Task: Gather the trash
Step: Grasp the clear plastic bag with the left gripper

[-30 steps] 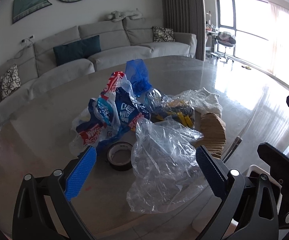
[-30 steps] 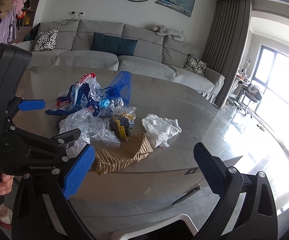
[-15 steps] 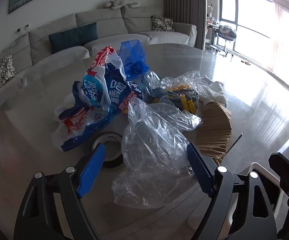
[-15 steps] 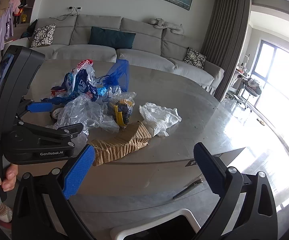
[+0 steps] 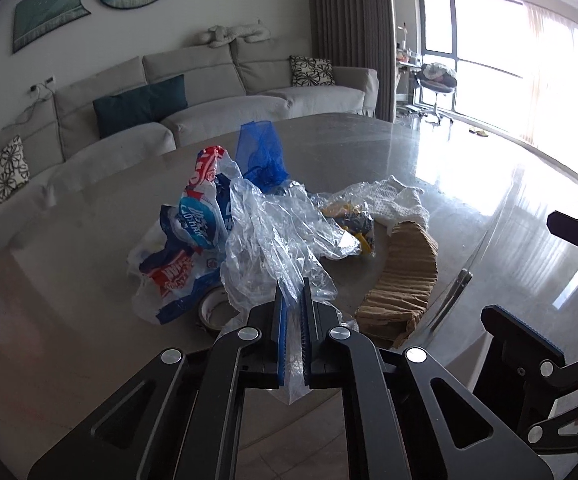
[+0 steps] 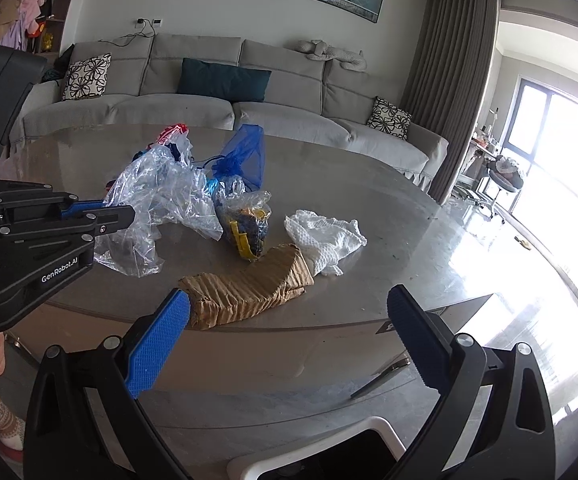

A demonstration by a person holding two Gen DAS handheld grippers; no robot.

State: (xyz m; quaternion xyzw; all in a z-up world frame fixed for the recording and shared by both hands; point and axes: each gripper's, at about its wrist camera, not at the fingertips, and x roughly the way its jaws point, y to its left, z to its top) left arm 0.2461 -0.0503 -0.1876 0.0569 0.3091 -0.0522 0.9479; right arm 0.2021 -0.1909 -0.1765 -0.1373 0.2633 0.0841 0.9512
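While it tilts down over the near edge of the tabletop (image 5: 429, 152), the left claw (image 5: 293, 312) is clamped on a clear plastic bag (image 5: 273, 232) beside the trash pile. Alongside it, the right claw (image 6: 289, 320) hangs wide apart, holding nothing, before a crumpled brown paper (image 6: 249, 292).

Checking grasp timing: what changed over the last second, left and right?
The left gripper went from wide open to shut on the clear plastic bag, pinching its near edge; the bag now stands gathered up from the table instead of lying spread. The right gripper stayed open and empty. Brown corrugated paper, white netting and printed wrapper kept their places.
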